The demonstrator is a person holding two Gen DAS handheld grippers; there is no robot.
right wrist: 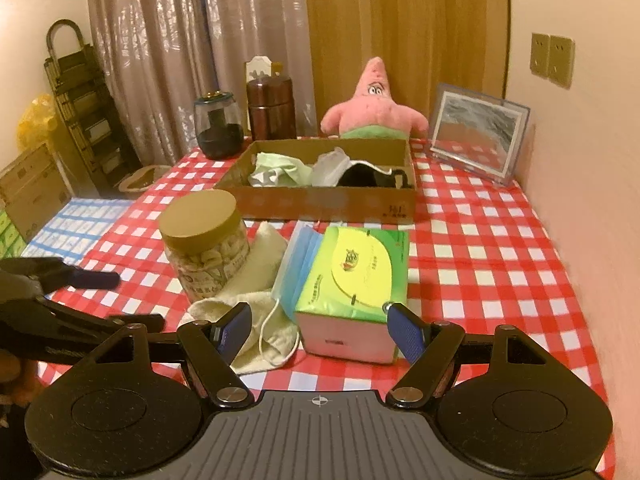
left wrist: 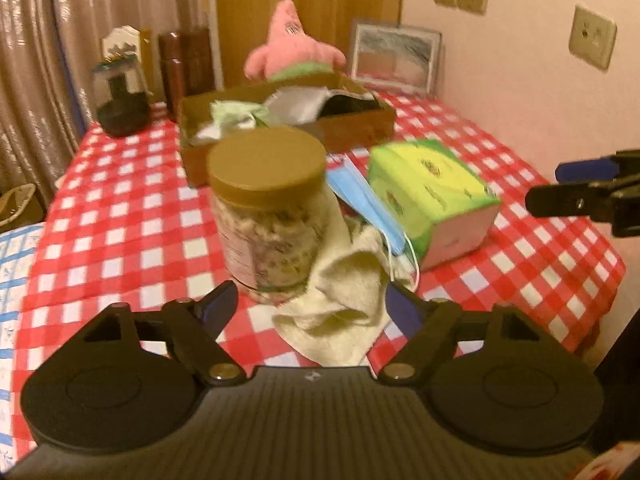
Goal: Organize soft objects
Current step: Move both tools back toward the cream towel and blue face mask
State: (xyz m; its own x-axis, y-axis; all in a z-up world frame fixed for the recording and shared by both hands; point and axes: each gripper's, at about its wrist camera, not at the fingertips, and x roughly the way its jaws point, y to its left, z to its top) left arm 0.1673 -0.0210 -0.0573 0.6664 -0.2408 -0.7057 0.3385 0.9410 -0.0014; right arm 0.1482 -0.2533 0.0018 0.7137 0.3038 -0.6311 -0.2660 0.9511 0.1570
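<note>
Left wrist view: the left gripper (left wrist: 310, 306) hangs with jaws parted, grasping nothing, over a cream towel (left wrist: 340, 312) whose far end hides behind a brown-lidded jar (left wrist: 266, 216). A blue face mask (left wrist: 368, 208) is wedged against the tissue pack (left wrist: 428, 196) (all blurred).

Right wrist view: the right gripper (right wrist: 320, 330) is released too, before the tissue pack (right wrist: 354, 284); the cardboard box (right wrist: 328, 200) holds partly hidden masks.

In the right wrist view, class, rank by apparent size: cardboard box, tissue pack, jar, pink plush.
1. cardboard box
2. tissue pack
3. jar and pink plush: alike, and the plush sits farther back, so unranked.
</note>
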